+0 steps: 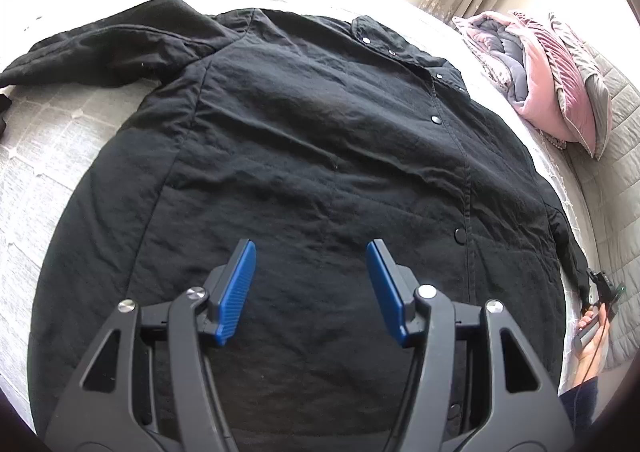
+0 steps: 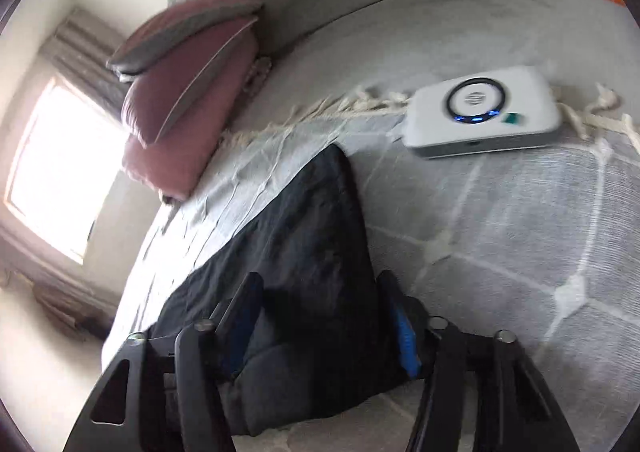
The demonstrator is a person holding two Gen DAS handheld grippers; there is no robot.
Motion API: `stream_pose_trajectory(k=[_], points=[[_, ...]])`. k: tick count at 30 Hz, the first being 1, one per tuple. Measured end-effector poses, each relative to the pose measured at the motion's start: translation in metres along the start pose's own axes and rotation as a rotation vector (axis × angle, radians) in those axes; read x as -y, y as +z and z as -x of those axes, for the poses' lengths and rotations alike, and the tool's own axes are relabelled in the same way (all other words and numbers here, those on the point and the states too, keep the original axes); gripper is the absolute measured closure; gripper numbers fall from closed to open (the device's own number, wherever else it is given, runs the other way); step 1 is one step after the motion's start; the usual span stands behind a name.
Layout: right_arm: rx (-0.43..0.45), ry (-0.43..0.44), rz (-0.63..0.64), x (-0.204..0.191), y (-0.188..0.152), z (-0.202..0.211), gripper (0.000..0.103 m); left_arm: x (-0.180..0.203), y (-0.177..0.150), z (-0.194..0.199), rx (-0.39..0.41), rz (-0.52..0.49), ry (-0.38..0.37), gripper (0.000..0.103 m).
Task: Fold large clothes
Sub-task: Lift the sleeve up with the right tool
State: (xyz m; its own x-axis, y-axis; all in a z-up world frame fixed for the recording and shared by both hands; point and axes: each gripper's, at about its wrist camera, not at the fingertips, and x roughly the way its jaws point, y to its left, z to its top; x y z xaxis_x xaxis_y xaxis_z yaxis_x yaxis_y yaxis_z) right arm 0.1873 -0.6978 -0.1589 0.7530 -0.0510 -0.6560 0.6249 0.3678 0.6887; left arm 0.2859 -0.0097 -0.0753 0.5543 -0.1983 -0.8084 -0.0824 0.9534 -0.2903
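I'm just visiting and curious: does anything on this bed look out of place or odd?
One thing: a white gadget with a glowing blue ring lies on the bedspread, beyond the black coat. It looks odd among bedding. The coat itself lies flat, snaps closed.

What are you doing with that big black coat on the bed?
A person is folding a large black quilted coat spread flat on the grey bedspread, snaps up. The left gripper hovers open over the coat's lower part, touching nothing. The right gripper is open too, its fingers either side of a coat sleeve at the bed's edge, not yet clamped. Pink cushions and a white box-shaped device lie nearby.
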Motion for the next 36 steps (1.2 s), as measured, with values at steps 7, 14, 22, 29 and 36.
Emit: stream_pose_trajectory(k=[7,14,22,29,36], points=[[0.1,-0.142,0.194,-0.053,0.007,0.03,0.088,-0.005,0.003,-0.002,0.004,0.002,0.019,0.044],[0.12,-0.236,0.282,-0.081,0.028,0.035,0.089,-0.007,0.004,0.0,0.018,-0.015,0.032,0.044],[0.216,-0.218,0.288,-0.109,0.026,0.065,0.089,-0.034,0.014,0.002,0.03,0.002,0.072,0.044],[0.28,-0.149,0.418,-0.193,0.03,0.117,0.089,-0.06,0.021,0.003,0.021,0.077,0.059,0.044],[0.292,-0.066,0.493,-0.252,-0.01,0.133,0.087,-0.058,0.011,-0.022,-0.069,-0.004,0.145,0.044]])
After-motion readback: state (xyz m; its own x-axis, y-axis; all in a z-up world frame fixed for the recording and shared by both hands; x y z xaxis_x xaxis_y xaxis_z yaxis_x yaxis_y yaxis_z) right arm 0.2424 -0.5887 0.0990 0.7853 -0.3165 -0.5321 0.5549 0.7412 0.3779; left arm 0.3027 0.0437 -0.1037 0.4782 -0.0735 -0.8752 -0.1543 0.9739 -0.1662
